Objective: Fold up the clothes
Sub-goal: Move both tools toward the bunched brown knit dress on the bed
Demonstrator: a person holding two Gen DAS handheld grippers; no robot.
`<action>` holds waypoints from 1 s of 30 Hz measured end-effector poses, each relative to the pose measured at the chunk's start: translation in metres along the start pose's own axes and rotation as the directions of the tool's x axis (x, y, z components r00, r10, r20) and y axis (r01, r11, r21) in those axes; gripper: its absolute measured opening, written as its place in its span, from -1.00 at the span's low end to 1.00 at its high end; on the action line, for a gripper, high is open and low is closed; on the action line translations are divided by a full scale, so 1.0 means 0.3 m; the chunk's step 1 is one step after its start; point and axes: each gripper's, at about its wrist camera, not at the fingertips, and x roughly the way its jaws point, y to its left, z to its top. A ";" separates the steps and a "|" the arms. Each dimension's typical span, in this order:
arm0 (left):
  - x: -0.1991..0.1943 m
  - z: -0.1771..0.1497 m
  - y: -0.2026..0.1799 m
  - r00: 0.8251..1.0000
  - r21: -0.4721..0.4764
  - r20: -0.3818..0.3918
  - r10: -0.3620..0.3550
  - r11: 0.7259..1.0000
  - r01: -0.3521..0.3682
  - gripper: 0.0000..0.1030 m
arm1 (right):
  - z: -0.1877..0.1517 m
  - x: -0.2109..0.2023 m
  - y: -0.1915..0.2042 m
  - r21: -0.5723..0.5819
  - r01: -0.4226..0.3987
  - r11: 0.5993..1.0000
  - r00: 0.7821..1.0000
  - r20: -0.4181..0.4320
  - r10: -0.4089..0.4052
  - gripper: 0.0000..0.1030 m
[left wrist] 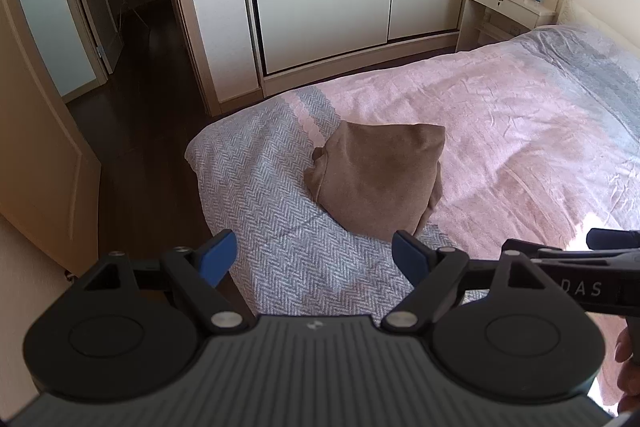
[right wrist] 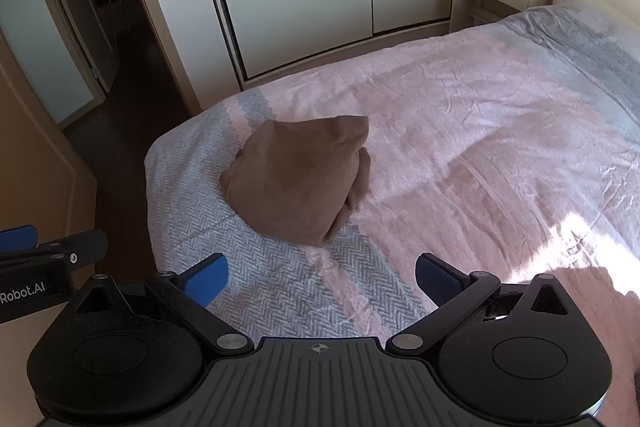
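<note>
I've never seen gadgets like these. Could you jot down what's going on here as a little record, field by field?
place: bedroom with a wardrobe and a dressing table
surface: bed with a pink and grey cover
garment: brown garment, in a compact bundle near the bed's corner
left gripper: open, holding nothing, short of the garment
right gripper: open, holding nothing, short of the garment
contact: neither touches the cloth

A home bedroom is showing itself: a bed (left wrist: 500,131) is lying ahead, wardrobe (left wrist: 324,7) at twelve o'clock, dressing table (left wrist: 508,7) at two.
</note>
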 end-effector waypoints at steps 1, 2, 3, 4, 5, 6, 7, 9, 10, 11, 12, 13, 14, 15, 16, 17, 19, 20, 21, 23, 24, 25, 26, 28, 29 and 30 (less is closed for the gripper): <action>0.005 -0.002 0.003 1.000 0.002 -0.001 -0.001 1.000 0.001 0.60 | 0.000 0.001 0.002 0.002 0.000 1.000 1.000 0.000 0.000 0.98; 0.010 -0.004 0.006 1.000 0.005 -0.002 -0.001 1.000 0.001 0.60 | 0.000 0.001 0.003 0.004 0.001 1.000 1.000 0.000 -0.001 0.98; 0.015 -0.005 0.010 1.000 0.007 -0.003 -0.002 1.000 0.002 0.60 | 0.001 0.002 0.005 0.006 0.001 1.000 1.000 0.001 -0.001 0.98; 0.020 -0.007 0.013 1.000 0.010 -0.004 -0.002 1.000 0.002 0.60 | 0.001 0.003 0.007 0.008 0.001 1.000 1.000 0.001 -0.001 0.98; 0.025 -0.009 0.016 1.000 0.012 -0.005 -0.003 1.000 0.003 0.60 | 0.001 0.004 0.008 0.010 0.001 1.000 1.000 0.001 -0.002 0.98; 0.030 -0.011 0.019 1.000 0.015 -0.006 -0.004 1.000 0.004 0.60 | 0.001 0.008 0.010 0.012 0.002 1.000 1.000 0.001 -0.002 0.98; 0.035 -0.013 0.022 1.000 0.017 -0.007 -0.004 1.000 0.004 0.60 | 0.000 0.024 0.010 0.015 0.003 1.000 1.000 0.000 -0.003 0.98; 0.045 -0.016 0.029 1.000 0.022 -0.009 -0.005 1.000 0.005 0.60 | -0.001 0.039 0.015 0.017 0.005 1.000 1.000 -0.004 -0.005 0.98; 0.050 -0.018 0.032 1.000 0.024 -0.010 -0.006 1.000 0.006 0.60 | -0.003 0.045 0.016 0.018 0.007 1.000 1.000 -0.007 -0.007 0.98; 0.056 -0.020 0.036 1.000 0.027 -0.012 -0.007 1.000 0.007 0.60 | -0.002 0.055 0.018 0.018 0.008 1.000 1.000 -0.010 -0.008 0.98; 0.062 -0.023 0.041 1.000 0.030 -0.015 -0.007 1.000 0.008 0.60 | -0.007 0.061 0.025 0.020 0.010 1.000 1.000 -0.013 -0.009 0.98; 0.071 -0.011 0.043 1.000 0.031 -0.024 -0.008 0.999 0.009 0.60 | -0.004 0.069 0.026 0.025 0.011 1.000 1.000 -0.019 -0.010 0.98; 0.090 0.020 0.044 0.999 0.029 -0.045 -0.009 1.000 0.011 0.60 | -0.002 0.076 0.026 0.031 0.010 0.999 1.000 -0.025 -0.009 0.98; 0.098 0.023 0.048 0.999 0.032 -0.051 -0.012 0.999 0.014 0.60 | -0.006 0.080 0.022 0.040 0.005 0.999 1.000 -0.029 -0.004 0.98; 0.110 0.028 0.052 0.998 0.035 -0.059 -0.016 0.999 0.018 0.60 | -0.008 0.085 0.019 0.049 0.001 0.999 0.999 -0.034 0.001 0.98; 0.127 0.035 0.057 0.997 0.041 -0.069 -0.019 0.999 0.022 0.60 | -0.005 0.092 0.018 0.060 -0.002 0.998 0.999 -0.040 0.005 0.98; 0.152 0.049 0.065 0.996 0.049 -0.083 -0.026 0.998 0.030 0.60 | 0.000 0.109 0.014 0.078 -0.006 0.997 0.999 -0.051 0.009 0.98; 0.171 0.057 0.069 0.995 0.055 -0.092 -0.030 0.998 0.035 0.60 | 0.001 0.118 0.012 0.087 -0.004 0.996 0.998 -0.054 0.009 0.98; 0.185 0.065 0.072 0.995 0.059 -0.099 -0.033 0.997 0.039 0.60 | 0.002 0.127 0.009 0.097 0.000 0.995 0.998 -0.056 0.006 0.98; 0.222 0.083 0.075 0.992 0.074 -0.115 -0.041 0.996 0.050 0.60 | 0.011 0.154 0.002 0.122 0.000 0.992 0.998 -0.062 0.007 0.98; 0.243 0.093 0.077 0.991 0.082 -0.123 -0.045 0.995 0.055 0.60 | 0.015 0.164 0.000 0.134 -0.002 0.991 0.998 -0.067 0.011 0.98; 0.262 0.102 0.078 0.991 0.090 -0.128 -0.048 0.994 0.059 0.60 | 0.019 0.175 -0.002 0.144 0.002 0.990 0.998 -0.069 0.008 0.98; 0.281 0.111 0.081 0.990 0.098 -0.134 -0.050 0.993 0.063 0.60 | 0.023 0.188 -0.004 0.152 0.004 0.988 0.997 -0.071 0.007 0.98; 0.324 0.131 0.087 0.988 0.108 -0.146 -0.053 0.992 0.069 0.60 | 0.030 0.213 -0.006 0.165 0.002 0.986 0.997 -0.077 0.011 0.98; 0.353 0.146 0.090 0.986 0.114 -0.155 -0.056 0.991 0.074 0.60 | 0.033 0.230 -0.006 0.171 0.009 0.985 0.997 -0.082 0.005 0.98; 0.373 0.157 0.095 0.985 0.118 -0.162 -0.058 0.990 0.078 0.60 | 0.038 0.249 -0.006 0.178 0.015 0.984 0.996 -0.088 0.001 0.97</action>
